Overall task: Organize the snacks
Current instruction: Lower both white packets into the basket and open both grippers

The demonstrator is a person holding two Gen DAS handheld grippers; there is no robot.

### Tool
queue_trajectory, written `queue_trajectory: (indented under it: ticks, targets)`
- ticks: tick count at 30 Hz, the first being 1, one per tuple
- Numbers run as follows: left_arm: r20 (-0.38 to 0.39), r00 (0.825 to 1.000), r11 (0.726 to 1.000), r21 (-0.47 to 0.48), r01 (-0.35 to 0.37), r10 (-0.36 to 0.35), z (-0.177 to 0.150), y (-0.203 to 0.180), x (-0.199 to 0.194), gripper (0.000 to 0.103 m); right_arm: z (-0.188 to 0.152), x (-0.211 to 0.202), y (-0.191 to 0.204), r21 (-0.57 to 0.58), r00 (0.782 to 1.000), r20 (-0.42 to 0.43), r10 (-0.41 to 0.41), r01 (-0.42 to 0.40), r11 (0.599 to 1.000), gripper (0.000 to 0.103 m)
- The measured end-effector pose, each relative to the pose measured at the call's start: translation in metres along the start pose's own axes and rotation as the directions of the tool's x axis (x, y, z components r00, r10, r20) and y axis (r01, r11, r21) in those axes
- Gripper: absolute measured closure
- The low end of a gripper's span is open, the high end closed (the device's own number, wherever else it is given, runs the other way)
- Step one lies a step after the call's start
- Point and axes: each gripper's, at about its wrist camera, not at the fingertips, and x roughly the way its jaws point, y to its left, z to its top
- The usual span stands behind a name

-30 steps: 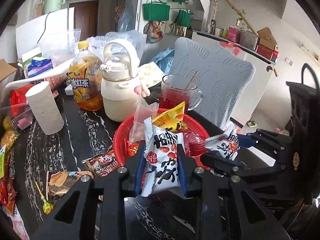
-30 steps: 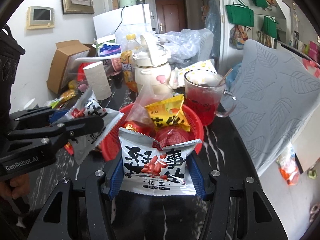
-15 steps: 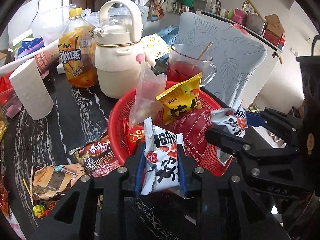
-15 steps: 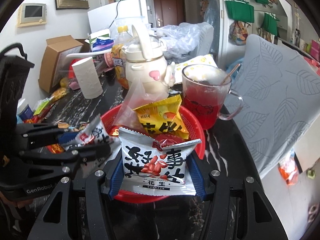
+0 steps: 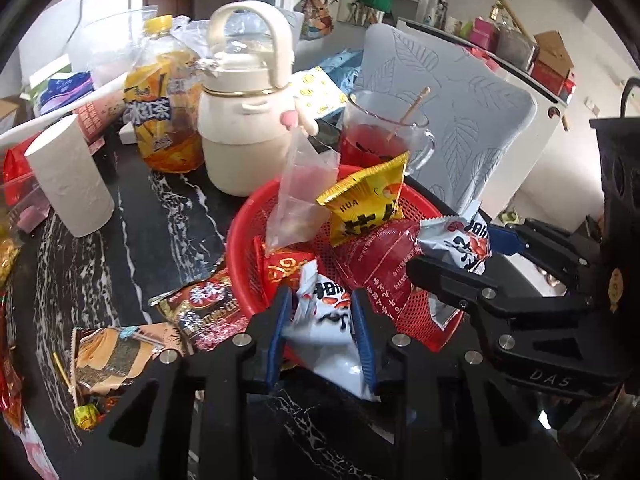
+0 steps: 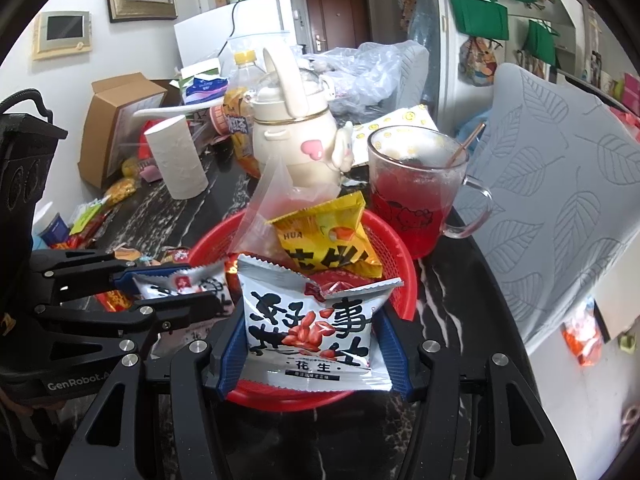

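While both grippers clamp crinkly foil packets (image 6: pixel 310 330), mesh basket (image 5: pixel 256 216) waits.

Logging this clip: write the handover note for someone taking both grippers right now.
Left gripper: shut on a peanut pack, at the red basket's near rim.
Right gripper: shut on a second peanut pack, over the basket.
Done: yellow pack, clear bag and red packs lie in the basket.
Left: release both packs, then gather the brown pack and other snacks on the table.
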Motion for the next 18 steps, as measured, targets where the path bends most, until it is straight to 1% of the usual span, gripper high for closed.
queue_trajectory:
  ticks: [6,13,18]
  targets:
    - [0.032,0.999,0.999,-0.018,-0.035,0.036,-0.002,0.009,-0.014,0.073,0.006,0.007,0.013,-0.033,0.999,0.002,0.038,-0.038,0.999,0.045]
    - [0.028,0.997,0.996,-0.065,-0.067,0.069,-0.009,0.028,-0.016,0.073,0.011,0.028,0.028,-0.055,0.993,-0.033,0.116,-0.117,0.992,0.045]
    - [0.015,0.997,0.992,-0.095,-0.079,0.080,-0.015,0.038,-0.015,0.073,0.011,0.043,0.036,-0.082,0.994,-0.059,0.092,-0.097,0.992,0.044]
